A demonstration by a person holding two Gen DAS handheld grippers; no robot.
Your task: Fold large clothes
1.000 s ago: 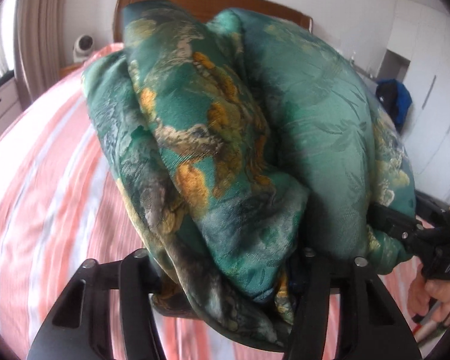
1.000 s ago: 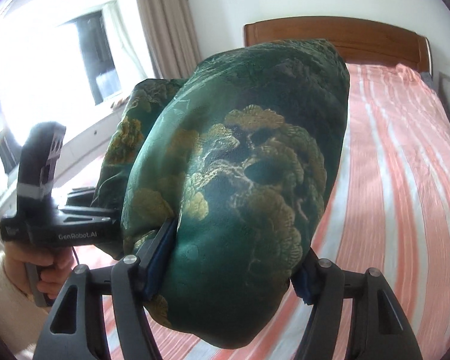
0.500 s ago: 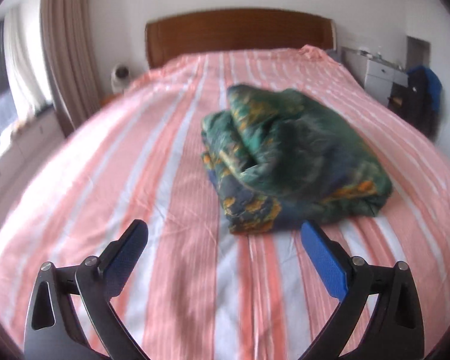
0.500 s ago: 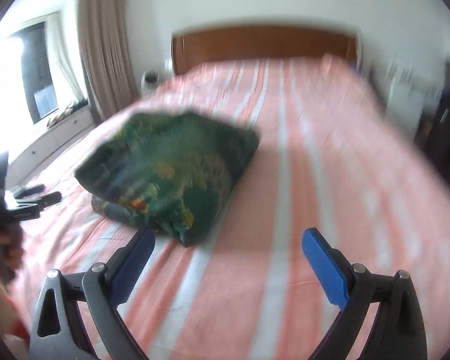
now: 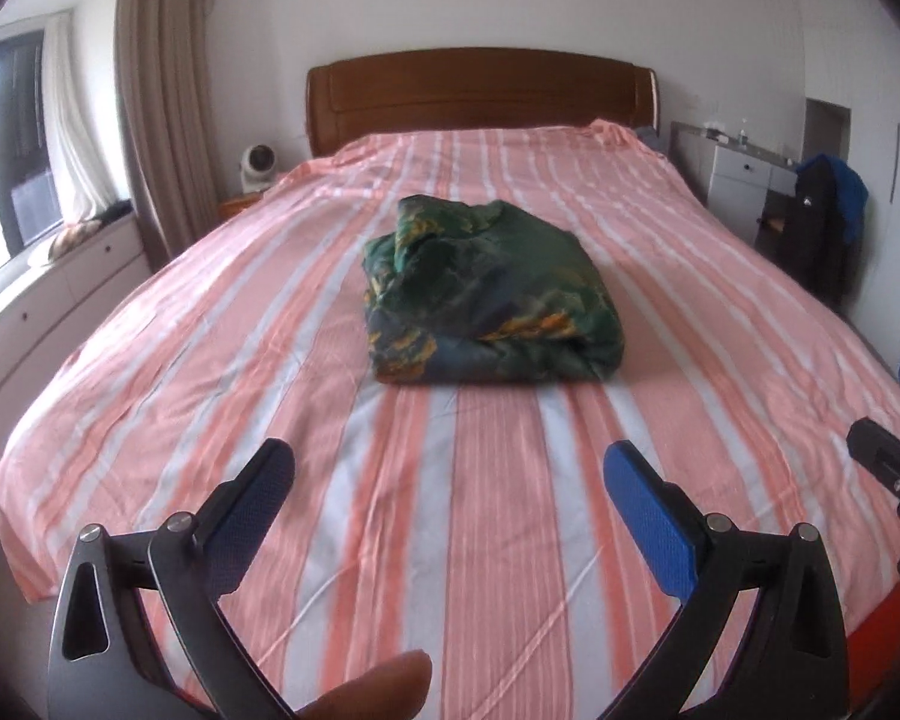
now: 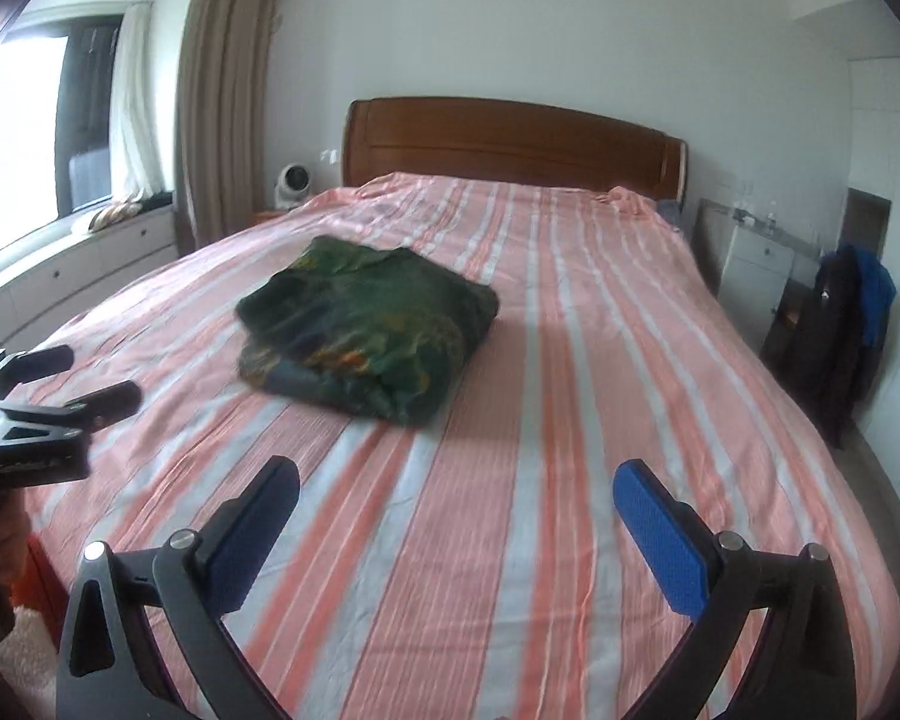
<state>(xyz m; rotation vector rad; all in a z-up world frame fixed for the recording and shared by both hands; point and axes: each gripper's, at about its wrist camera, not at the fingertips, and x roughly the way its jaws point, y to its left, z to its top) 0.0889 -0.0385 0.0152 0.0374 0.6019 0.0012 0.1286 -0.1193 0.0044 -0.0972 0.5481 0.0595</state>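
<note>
A folded green garment with gold and orange print (image 5: 486, 294) lies in a thick bundle in the middle of the pink-and-white striped bed (image 5: 270, 360). It also shows in the right wrist view (image 6: 369, 333). My left gripper (image 5: 450, 480) is open and empty, held back near the foot of the bed, well short of the bundle. My right gripper (image 6: 456, 492) is open and empty too, at a similar distance. The left gripper shows at the left edge of the right wrist view (image 6: 72, 378). Part of the right gripper shows at the right edge of the left wrist view (image 5: 894, 462).
A wooden headboard (image 5: 480, 90) stands at the far end. A curtain (image 5: 156, 108) and low window-side drawers (image 5: 48, 288) run along the left. A white bedside cabinet (image 5: 744, 180) and dark hanging clothes (image 5: 822, 234) stand on the right. A small fan (image 5: 258, 165) sits at the bed's far left corner.
A second ago both grippers were shut on the green garment and held it up. Now it lies on the bed, both grippers have opened and pulled back toward the foot.
</note>
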